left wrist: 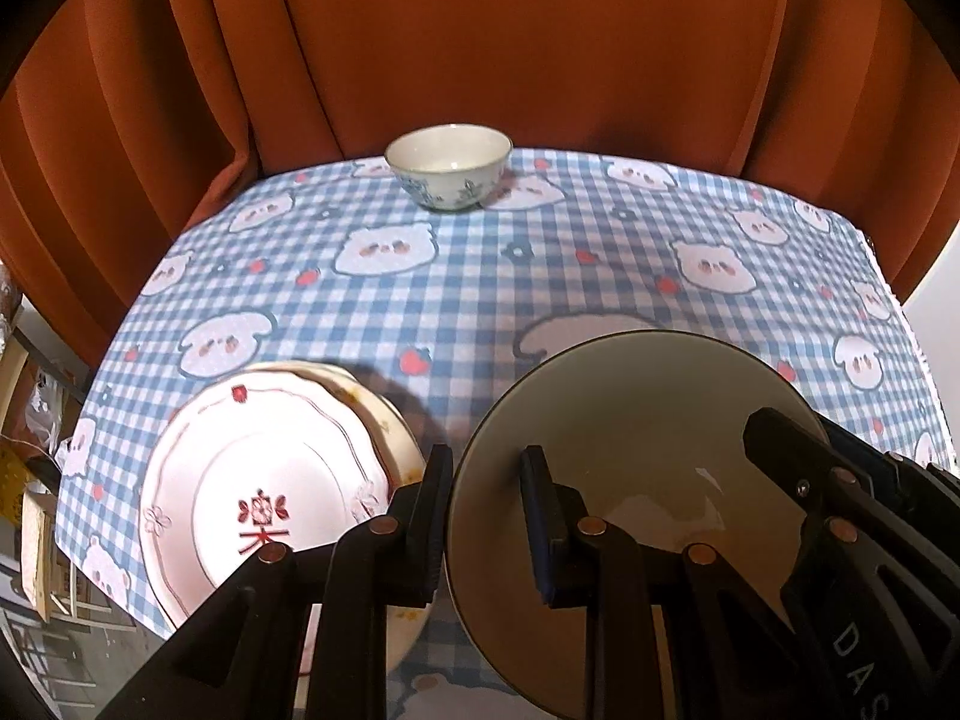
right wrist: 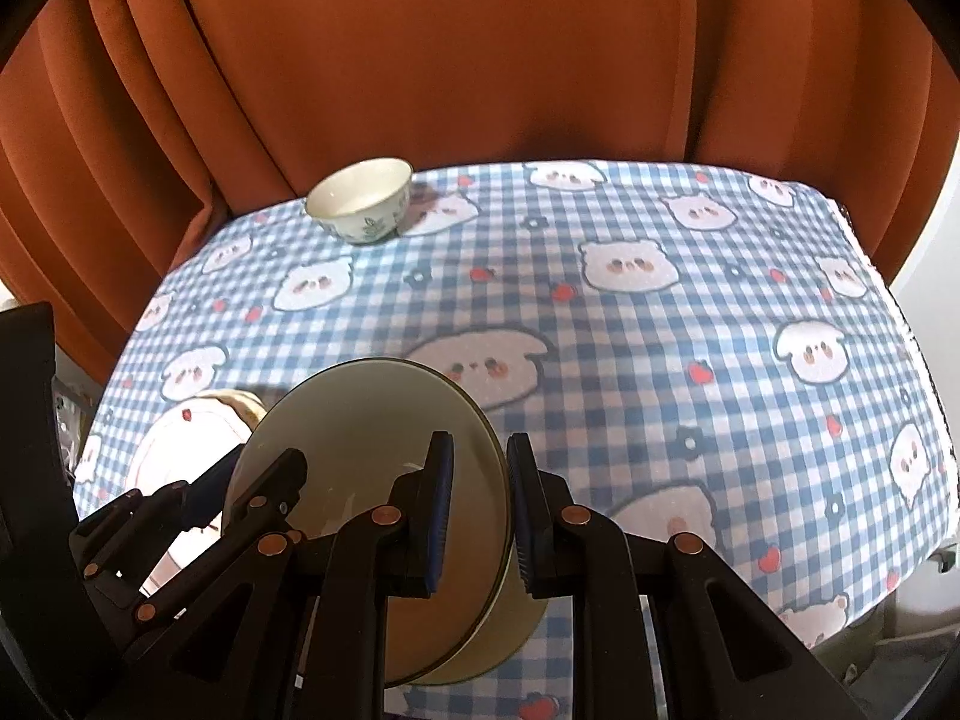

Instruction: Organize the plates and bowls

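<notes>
The large bowl [left wrist: 636, 480] looks like glossy glazed ceramic, as do the small bowl [left wrist: 449, 165] at upper centre and the plates [left wrist: 252, 480] at lower left. The checked tablecloth [left wrist: 480, 300] is matt cloth. The curtain [left wrist: 480, 48] is soft matt fabric.

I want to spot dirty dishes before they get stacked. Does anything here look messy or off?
Yes. The lower plate under the white patterned plate has orange-brown smears along its exposed rim, like food residue. The two plates also sit off-centre from each other. The large bowl, held tilted by both claws, and the small bowl look clean.
</notes>
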Motion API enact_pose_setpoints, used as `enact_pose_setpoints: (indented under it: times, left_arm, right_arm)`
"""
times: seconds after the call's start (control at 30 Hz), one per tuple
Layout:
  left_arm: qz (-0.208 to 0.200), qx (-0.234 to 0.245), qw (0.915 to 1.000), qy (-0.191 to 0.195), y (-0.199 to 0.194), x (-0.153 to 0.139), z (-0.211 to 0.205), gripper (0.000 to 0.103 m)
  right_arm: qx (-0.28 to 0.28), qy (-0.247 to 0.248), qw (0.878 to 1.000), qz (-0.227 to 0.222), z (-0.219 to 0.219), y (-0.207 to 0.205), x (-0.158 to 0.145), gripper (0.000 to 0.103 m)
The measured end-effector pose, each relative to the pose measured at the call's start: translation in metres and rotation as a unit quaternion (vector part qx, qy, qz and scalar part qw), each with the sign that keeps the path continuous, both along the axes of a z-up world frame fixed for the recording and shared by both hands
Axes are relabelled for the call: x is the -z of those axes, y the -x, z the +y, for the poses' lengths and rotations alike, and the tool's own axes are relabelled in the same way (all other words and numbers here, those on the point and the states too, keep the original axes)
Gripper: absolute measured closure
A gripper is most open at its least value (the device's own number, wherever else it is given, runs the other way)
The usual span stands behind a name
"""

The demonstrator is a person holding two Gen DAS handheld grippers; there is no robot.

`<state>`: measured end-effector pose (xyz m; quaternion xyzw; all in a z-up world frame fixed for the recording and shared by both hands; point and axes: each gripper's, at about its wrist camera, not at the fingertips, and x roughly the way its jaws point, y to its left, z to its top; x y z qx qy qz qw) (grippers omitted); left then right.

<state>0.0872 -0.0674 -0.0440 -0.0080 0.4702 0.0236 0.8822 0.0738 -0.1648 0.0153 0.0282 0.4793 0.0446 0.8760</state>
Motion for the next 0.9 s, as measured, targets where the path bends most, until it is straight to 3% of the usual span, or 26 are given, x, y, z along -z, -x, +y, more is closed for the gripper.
enact_pose_setpoints:
  times: [0.63,0.9]
  left_arm:
    - [0.040,0.008,0.9991,-0.008,-0.002,0.033,-0.015,0.082]
    - [0.023,0.001,0.9994,-0.026,0.002,0.033,-0.018,0.082]
  right_arm:
    - [0.002,0.019,0.999,0.027,-0.010,-0.002,0.032,0.081]
    - [-0.004,0.010,1.000,0.027,-0.013,0.000,0.038,0.081]
